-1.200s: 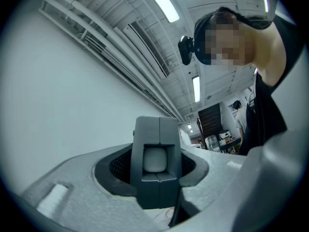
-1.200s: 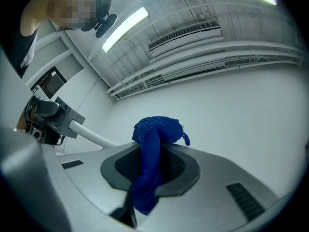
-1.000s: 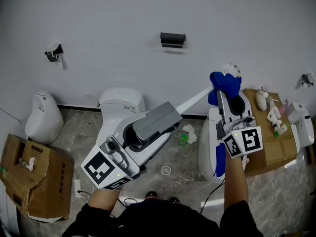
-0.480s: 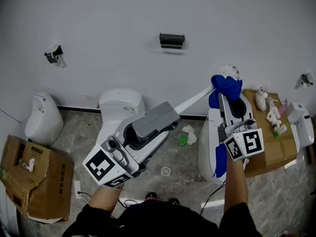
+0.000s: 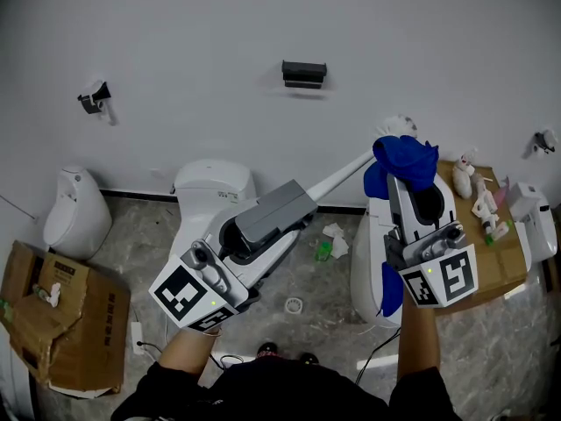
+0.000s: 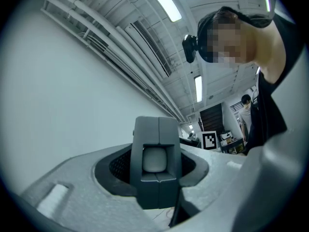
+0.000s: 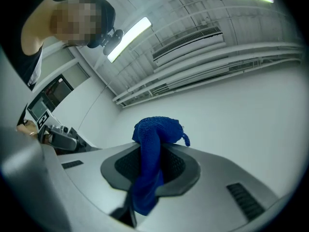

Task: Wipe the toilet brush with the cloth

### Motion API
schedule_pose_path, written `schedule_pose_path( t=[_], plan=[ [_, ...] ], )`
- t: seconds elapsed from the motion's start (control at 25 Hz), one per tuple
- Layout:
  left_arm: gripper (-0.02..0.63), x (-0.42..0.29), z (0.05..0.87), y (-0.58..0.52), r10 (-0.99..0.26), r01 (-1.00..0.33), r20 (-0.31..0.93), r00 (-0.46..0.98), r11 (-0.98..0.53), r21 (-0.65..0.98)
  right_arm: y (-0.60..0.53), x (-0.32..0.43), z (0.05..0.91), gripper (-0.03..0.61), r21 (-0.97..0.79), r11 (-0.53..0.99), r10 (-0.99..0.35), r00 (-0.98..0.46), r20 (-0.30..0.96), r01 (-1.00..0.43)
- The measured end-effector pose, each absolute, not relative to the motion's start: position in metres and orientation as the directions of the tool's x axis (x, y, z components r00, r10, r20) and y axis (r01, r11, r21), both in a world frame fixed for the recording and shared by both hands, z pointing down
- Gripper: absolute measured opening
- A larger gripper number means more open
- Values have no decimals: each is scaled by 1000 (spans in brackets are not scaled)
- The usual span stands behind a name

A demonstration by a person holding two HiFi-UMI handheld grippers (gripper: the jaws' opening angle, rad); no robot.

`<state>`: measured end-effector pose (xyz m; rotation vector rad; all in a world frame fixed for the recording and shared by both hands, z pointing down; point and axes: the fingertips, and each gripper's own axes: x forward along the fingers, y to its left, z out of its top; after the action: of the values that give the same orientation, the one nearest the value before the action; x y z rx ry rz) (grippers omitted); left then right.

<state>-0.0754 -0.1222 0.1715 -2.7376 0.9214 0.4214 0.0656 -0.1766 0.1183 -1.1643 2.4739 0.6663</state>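
Against white wall (image 5: 219, 24), clamping left gripper (image 5: 302, 204) jaws on the likely stiff, light toilet brush (image 5: 344, 172) handle's near end, slanting toward two o'clock. Pinching soft, limp cloth (image 5: 405, 154) in right gripper (image 5: 405, 177), bunching by the brush head at one o'clock.

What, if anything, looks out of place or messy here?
Crumpled tissues and a green scrap lie loose on the floor, like litter. The cardboard box at the left is torn and crushed.
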Motion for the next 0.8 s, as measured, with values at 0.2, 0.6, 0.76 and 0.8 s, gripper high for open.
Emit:
schedule_pose_path(
  t=[0.2, 0.6, 0.76, 0.8],
  plan=[
    [187, -75, 173, -122, -539, -600, -333, 774, -792, -113, -153, 37, 92, 83, 317, 597, -551, -664, -506, -737],
    [187, -69, 180, -124, -535, -587, -312, 786, -803, -102, -133, 0, 75, 83, 317, 683, -437, -716, -544, -658],
    [187, -73, 180, -122, -530, -581, -309, 790, -808, -100, -132, -22, 84, 83, 319, 710, -419, -741, -524, -628],
    [187, -73, 180, -122, -529, -580, -309, 790, -808, -100, -132, -25, 87, 83, 316, 715, -420, -745, -519, -623]
  ],
)
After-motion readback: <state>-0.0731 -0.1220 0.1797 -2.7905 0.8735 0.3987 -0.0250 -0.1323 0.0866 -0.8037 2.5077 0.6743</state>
